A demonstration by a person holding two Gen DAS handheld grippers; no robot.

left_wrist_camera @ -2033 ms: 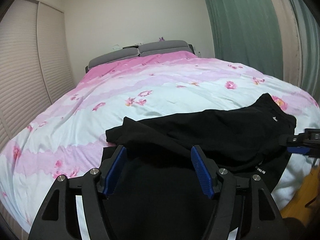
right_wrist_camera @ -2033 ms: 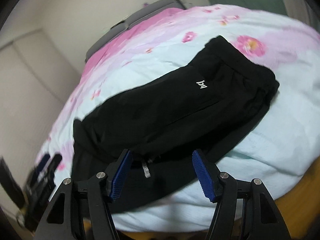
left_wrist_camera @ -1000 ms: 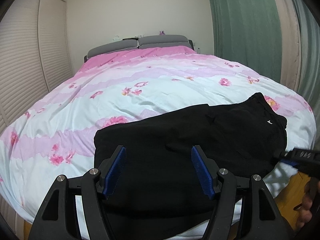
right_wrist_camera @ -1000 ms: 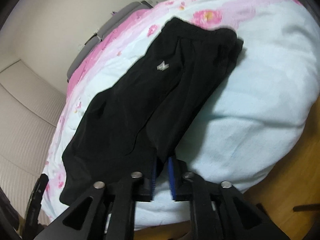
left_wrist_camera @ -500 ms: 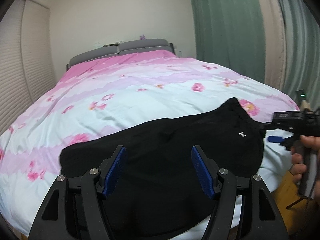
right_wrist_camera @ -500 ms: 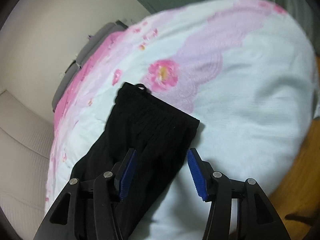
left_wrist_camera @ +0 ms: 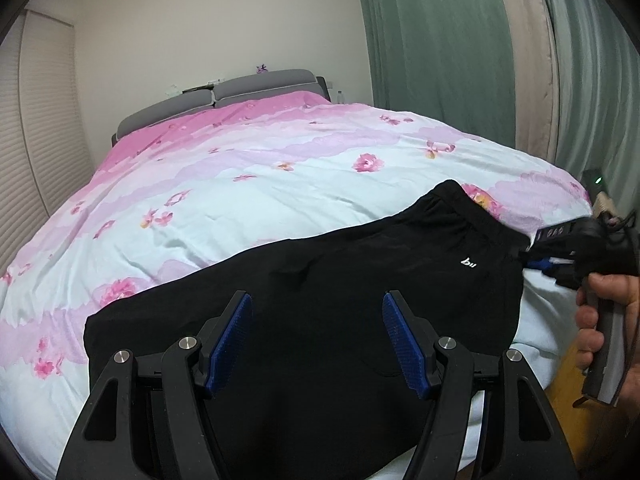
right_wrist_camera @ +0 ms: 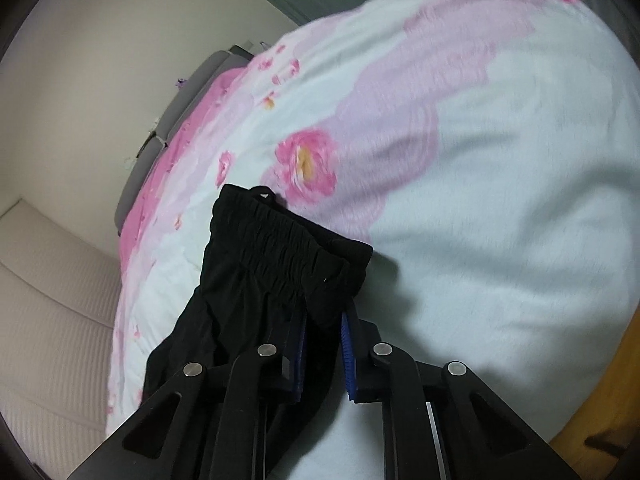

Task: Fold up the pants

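Black pants with a small white logo lie folded lengthwise across the near edge of the bed. My left gripper hovers open over the leg end, and the cloth under it sits clear of its blue pads. In the left wrist view my right gripper is at the waistband's near corner, held by a person's hand. In the right wrist view the right gripper has its jaws closing, and its pads pinch that corner of the gathered elastic waistband.
The bed's quilt is pale blue and pink with flowers. A grey headboard stands at the far end. Green curtains hang on the right and slatted doors are on the left. Wooden floor shows past the bed's edge.
The right gripper let go of the pants' side edge, opened, slid along to the waistband corner and closed on it. The left gripper shifted sideways over the pants and stayed open.
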